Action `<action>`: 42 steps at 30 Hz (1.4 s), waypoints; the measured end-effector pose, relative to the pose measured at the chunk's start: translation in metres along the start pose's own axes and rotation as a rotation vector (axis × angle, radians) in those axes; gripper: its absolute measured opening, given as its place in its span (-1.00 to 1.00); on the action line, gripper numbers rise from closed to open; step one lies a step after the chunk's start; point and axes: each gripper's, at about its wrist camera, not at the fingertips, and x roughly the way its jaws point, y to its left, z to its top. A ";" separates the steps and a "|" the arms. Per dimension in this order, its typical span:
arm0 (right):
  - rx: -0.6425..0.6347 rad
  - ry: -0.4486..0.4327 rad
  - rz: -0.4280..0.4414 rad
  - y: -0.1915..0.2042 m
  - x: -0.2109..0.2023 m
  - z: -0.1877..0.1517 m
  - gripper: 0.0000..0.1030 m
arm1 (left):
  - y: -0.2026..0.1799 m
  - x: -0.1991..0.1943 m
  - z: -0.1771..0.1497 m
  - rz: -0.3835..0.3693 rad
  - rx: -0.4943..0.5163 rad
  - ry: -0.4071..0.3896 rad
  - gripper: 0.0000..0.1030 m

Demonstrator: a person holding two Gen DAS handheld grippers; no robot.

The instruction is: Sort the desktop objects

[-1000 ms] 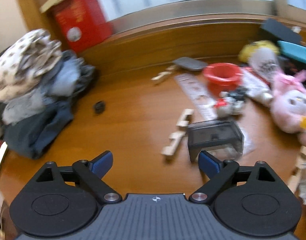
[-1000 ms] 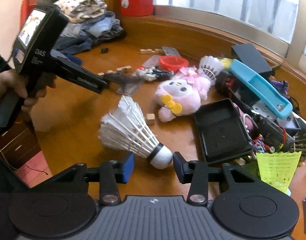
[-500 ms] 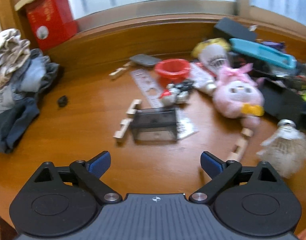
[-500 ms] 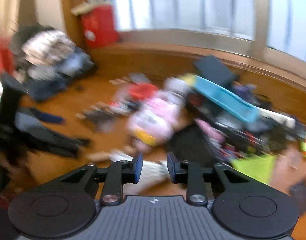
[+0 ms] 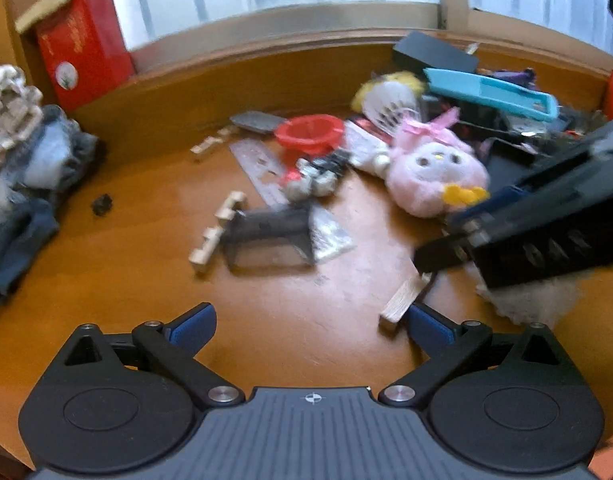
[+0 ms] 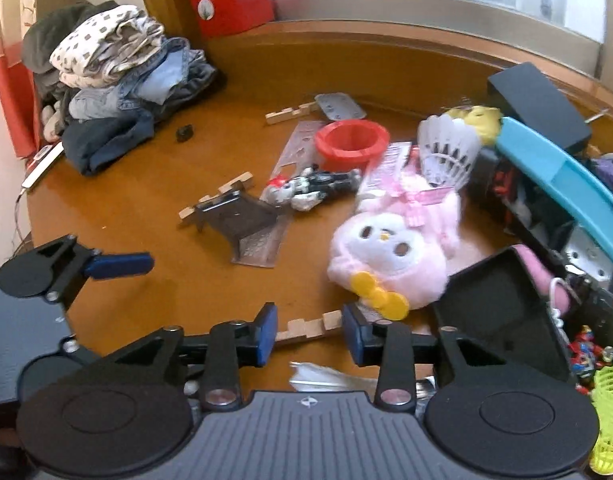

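A notched wooden block (image 6: 308, 327) lay on the wooden desk (image 6: 146, 208) near its front edge, directly ahead of the right gripper (image 6: 309, 330), its long axis running crosswise, roughly in line with the gap between the jaws. Those jaws stood partly apart and had just been opening; the block showed between them, but no pad pressed on it. It was pale, unfinished wood with square teeth cut along one edge. From the left wrist view the same block (image 5: 402, 300) sat just beside the left gripper's (image 5: 310, 322) right fingertip (image 5: 428, 326). That gripper's jaws gaped wide, having just been opening, with only bare desk between them. I judged the right hand better lined up for the pick. A pink plush toy (image 6: 390, 252) sat just beyond the block.
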 end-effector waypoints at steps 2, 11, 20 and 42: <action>0.006 0.015 0.058 0.005 0.001 -0.002 -0.21 | 0.006 0.002 0.002 0.040 0.002 -0.008 1.00; 0.038 -0.086 0.079 0.007 -0.031 -0.014 -0.09 | 0.048 0.011 -0.001 0.002 -0.219 0.041 1.00; 0.017 -0.188 -0.012 -0.001 -0.069 -0.038 0.05 | 0.050 0.013 0.000 -0.043 -0.180 0.049 1.00; 0.111 -0.204 -0.185 -0.022 -0.087 -0.070 0.39 | 0.009 0.019 0.010 -0.347 0.157 -0.060 1.00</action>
